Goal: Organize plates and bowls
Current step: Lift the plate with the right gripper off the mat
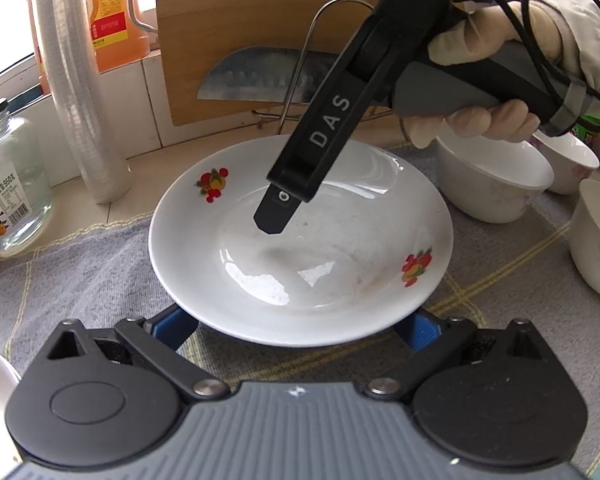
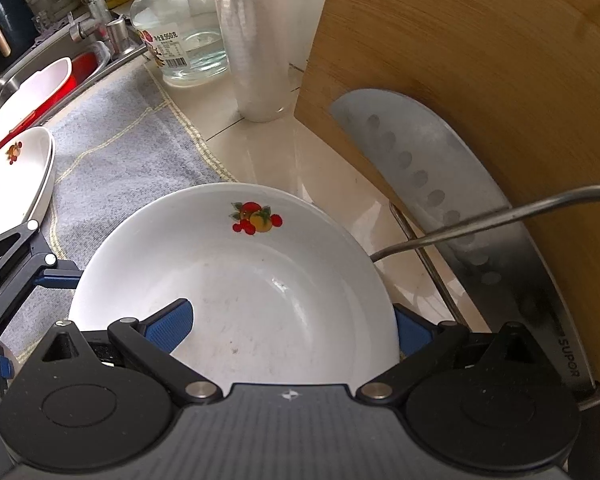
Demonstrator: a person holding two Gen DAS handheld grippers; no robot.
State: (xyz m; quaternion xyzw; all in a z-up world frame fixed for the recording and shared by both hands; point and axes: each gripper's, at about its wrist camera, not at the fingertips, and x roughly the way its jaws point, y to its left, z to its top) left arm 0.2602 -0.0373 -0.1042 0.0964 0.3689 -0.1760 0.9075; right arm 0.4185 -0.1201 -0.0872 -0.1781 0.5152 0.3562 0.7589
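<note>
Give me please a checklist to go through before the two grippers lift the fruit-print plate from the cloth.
1. Plate lies on the cloth: ok.
2. Right gripper is open, one finger over the plate's inside, the other outside its rim: ok.
3. Left gripper is open, but its fingertips are hidden under the near rim, so contact: cannot tell.
4. Room behind the plate: the wire rack and the knife stand very close to the rim: not ok.
5. Nearest bowl is apart from the plate: ok.
</note>
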